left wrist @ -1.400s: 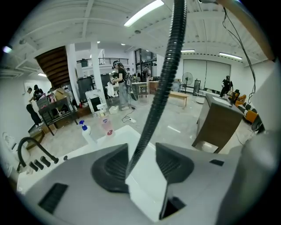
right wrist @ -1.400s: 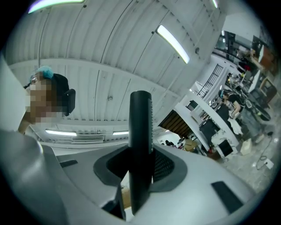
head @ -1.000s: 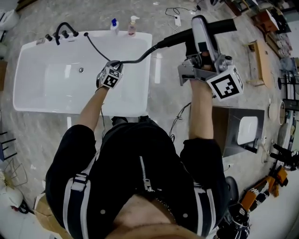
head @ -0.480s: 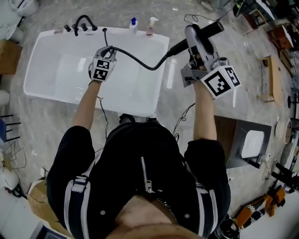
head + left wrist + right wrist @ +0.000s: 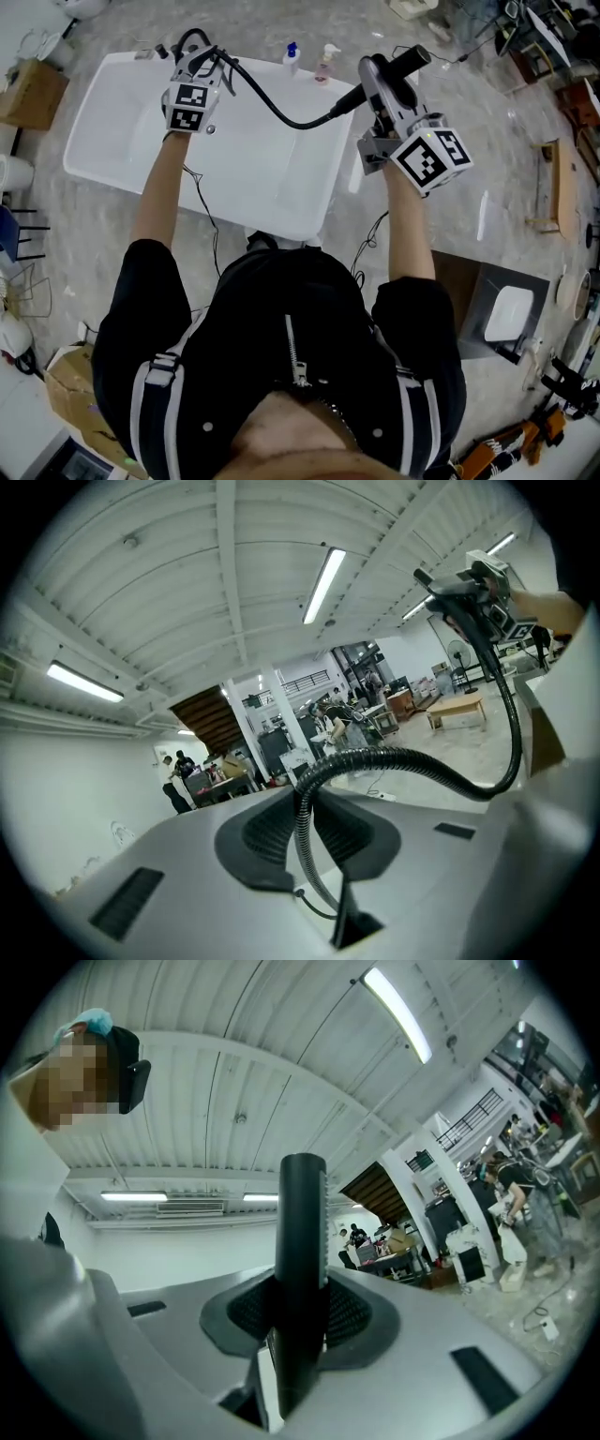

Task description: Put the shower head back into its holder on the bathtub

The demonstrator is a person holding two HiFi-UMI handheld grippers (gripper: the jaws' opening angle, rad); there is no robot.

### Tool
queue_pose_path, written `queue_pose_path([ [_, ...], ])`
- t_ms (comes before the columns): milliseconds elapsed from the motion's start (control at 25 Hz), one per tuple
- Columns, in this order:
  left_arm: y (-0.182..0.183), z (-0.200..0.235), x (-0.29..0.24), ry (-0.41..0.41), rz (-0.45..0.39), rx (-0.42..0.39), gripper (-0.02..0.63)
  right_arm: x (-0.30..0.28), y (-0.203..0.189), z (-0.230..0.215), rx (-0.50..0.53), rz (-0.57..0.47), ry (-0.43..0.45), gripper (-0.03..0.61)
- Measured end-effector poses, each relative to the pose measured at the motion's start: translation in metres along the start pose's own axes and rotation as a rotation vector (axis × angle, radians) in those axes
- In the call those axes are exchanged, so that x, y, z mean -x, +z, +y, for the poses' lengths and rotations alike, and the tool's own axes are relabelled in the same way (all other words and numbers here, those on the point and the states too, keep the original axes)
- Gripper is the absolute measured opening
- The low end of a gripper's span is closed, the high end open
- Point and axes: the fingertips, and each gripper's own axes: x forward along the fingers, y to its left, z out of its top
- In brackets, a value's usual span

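The white bathtub (image 5: 112, 159) lies at the upper left of the head view, its black faucet set (image 5: 190, 39) at the far rim. My left gripper (image 5: 204, 66) hangs just in front of the faucet, shut on the black ribbed hose (image 5: 281, 120). That hose (image 5: 394, 757) passes between my left gripper's (image 5: 305, 829) pads and arcs over to the shower head (image 5: 457, 583). My right gripper (image 5: 386, 82) is off the tub's right end, shut on the black shower head (image 5: 408, 61). The shower head's handle (image 5: 302, 1241) stands upright between my right gripper's (image 5: 300, 1321) pads. I cannot make out the holder.
Two pump bottles (image 5: 292, 56) (image 5: 326, 64) stand on the tub's far rim. A cardboard box (image 5: 33, 92) sits left of the tub. A grey panel with a white basin (image 5: 511, 314) lies on the floor at right, a wooden bench (image 5: 548, 187) beyond it.
My left gripper has risen and travelled along the tub to the faucet end, still holding the hose. My right gripper has sunk a little with the shower head.
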Motion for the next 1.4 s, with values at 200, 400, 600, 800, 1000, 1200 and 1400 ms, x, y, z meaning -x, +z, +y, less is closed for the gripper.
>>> queue_pose_path([
  [200,0.046,0.026,0.000,0.047,-0.068,-0.055,0.078,-0.008,-0.001,0.007,0.000,-0.005,0.030,0.115],
  [400,0.063,0.051,-0.013,0.077,-0.089,-0.092,0.078,-0.022,-0.005,0.011,-0.009,-0.021,0.036,0.115],
  [600,0.068,0.068,-0.027,0.088,-0.105,-0.111,0.077,-0.031,-0.011,0.012,-0.023,-0.033,0.012,0.115],
  [800,0.070,0.087,-0.042,0.099,-0.131,-0.114,0.077,-0.042,-0.014,0.008,-0.023,-0.044,-0.017,0.115],
  [1000,0.077,0.102,-0.060,0.091,-0.161,-0.127,0.077,-0.053,-0.020,0.005,-0.020,-0.044,-0.045,0.115],
  [1200,0.077,0.118,-0.079,0.076,-0.180,-0.135,0.077,-0.070,-0.030,0.005,-0.010,-0.020,-0.081,0.114],
  [1400,0.066,0.127,-0.094,0.058,-0.183,-0.128,0.077,-0.085,-0.036,0.004,0.000,-0.013,-0.099,0.114],
])
